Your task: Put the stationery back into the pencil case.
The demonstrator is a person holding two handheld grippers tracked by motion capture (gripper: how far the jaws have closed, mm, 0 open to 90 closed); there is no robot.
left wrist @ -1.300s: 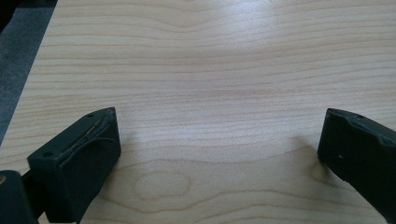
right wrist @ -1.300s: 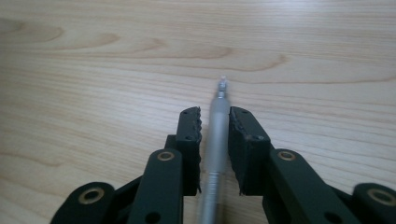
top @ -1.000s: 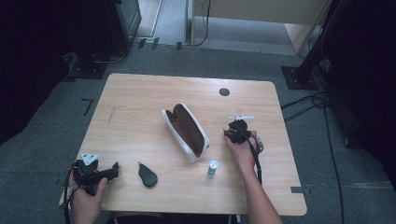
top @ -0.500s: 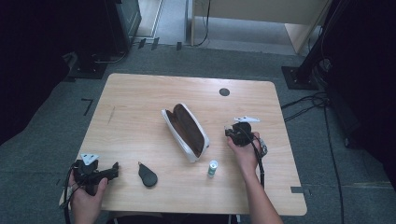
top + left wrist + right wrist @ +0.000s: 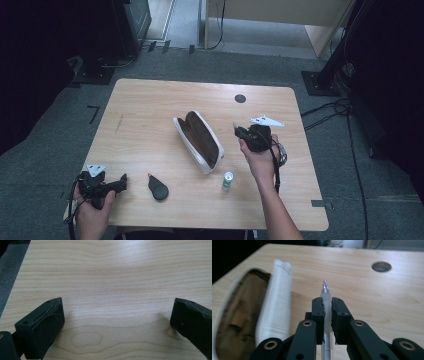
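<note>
My R gripper [image 5: 326, 307] is clamped on a clear pen [image 5: 325, 293], held above the table [image 5: 150, 105] just right of the open white case [image 5: 198, 140]. L gripper [image 5: 117, 320] jaws wide, nothing between. No legible writing on the small bottle [image 5: 227, 180].

L gripper [image 5: 122, 181] open, R gripper [image 5: 236, 131] clamped, raised

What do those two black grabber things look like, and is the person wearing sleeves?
Both are black. The left gripper has chunky block-shaped jaws; the right gripper has jagged-edged pads on linked bars with brass-coloured pivot pins. Each carries a pale three-cornered plate on top and trails a dark cable. The forearms are bare, with no sleeves.
</note>
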